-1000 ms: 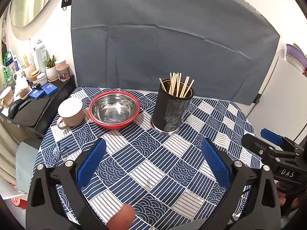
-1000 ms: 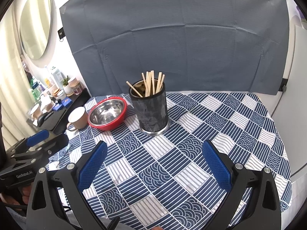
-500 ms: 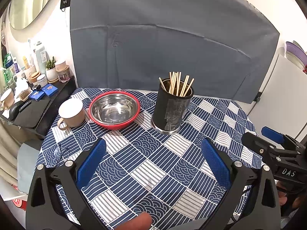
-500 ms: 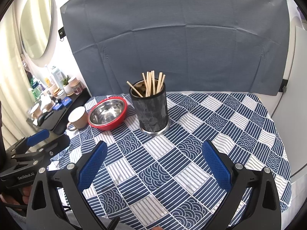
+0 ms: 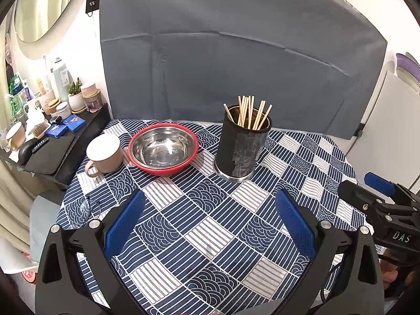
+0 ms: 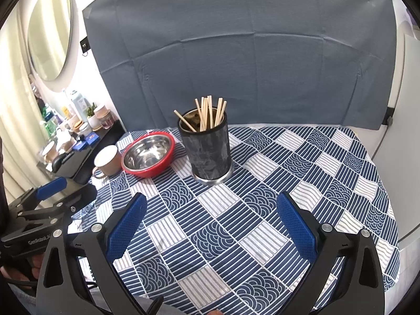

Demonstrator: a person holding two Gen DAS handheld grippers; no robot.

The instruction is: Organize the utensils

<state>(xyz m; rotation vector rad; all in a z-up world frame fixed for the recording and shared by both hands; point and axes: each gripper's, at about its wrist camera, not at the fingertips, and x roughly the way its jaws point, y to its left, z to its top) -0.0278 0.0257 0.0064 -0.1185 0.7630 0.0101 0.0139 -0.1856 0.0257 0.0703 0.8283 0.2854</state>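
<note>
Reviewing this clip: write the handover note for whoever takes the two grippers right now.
Left gripper: open, empty, above the tablecloth near the front edge.
Right gripper: open, empty, also at the front.
Chopsticks all stand in the black holder at mid-table. To its left lie the red-rimmed steel bowl, empty, then the beige mug.
Done: nothing handled, as far as the frames show; no loose utensils on the cloth.
Left: judging by the layout, probably reach for the holder or chopsticks first.
</note>
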